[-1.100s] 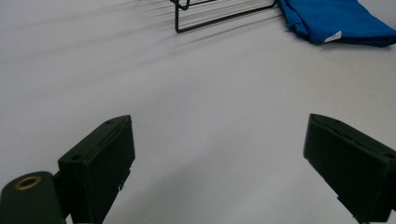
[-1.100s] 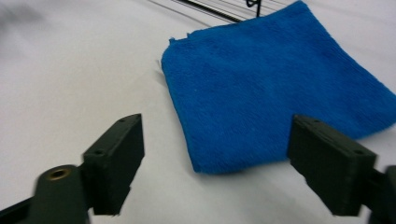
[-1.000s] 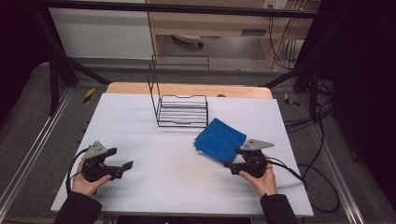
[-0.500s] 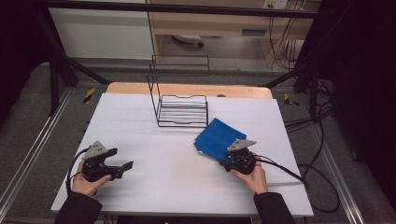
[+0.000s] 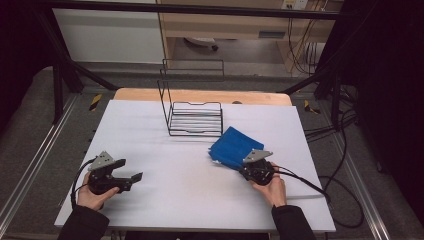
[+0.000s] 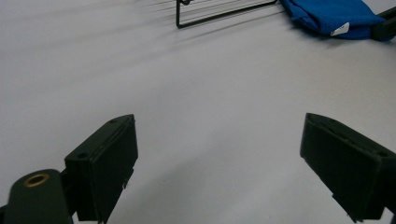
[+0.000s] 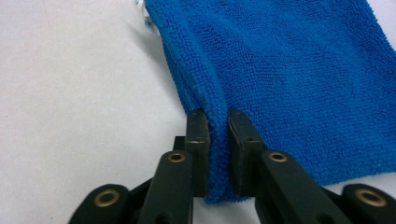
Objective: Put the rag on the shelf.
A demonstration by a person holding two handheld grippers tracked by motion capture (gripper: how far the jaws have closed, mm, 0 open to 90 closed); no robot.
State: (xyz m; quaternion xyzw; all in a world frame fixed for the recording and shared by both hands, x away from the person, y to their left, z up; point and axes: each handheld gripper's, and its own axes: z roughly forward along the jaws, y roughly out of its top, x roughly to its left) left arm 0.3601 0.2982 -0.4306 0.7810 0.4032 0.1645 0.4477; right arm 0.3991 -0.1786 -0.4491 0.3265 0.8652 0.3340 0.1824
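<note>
So my right gripper (image 7: pixel 217 123) has just been closing and now it's pinched on a fold of the blue cloth (image 7: pixel 299 79), right at the corner nearest me. I go for the edge on purpose: the thing is folded flat on the white table (image 5: pixel 165 150), so a raised bit of hem is the only part the jaws can bite without scraping the surface. The cloth sits on the right side of the table, just in front of the black wire rack (image 5: pixel 195 117), not touching it as far as I can tell. My left gripper (image 5: pixel 131 179) rests over on the left, well apart, jaws spread wide with nothing between them, ready to grab the other corner I guess
</note>
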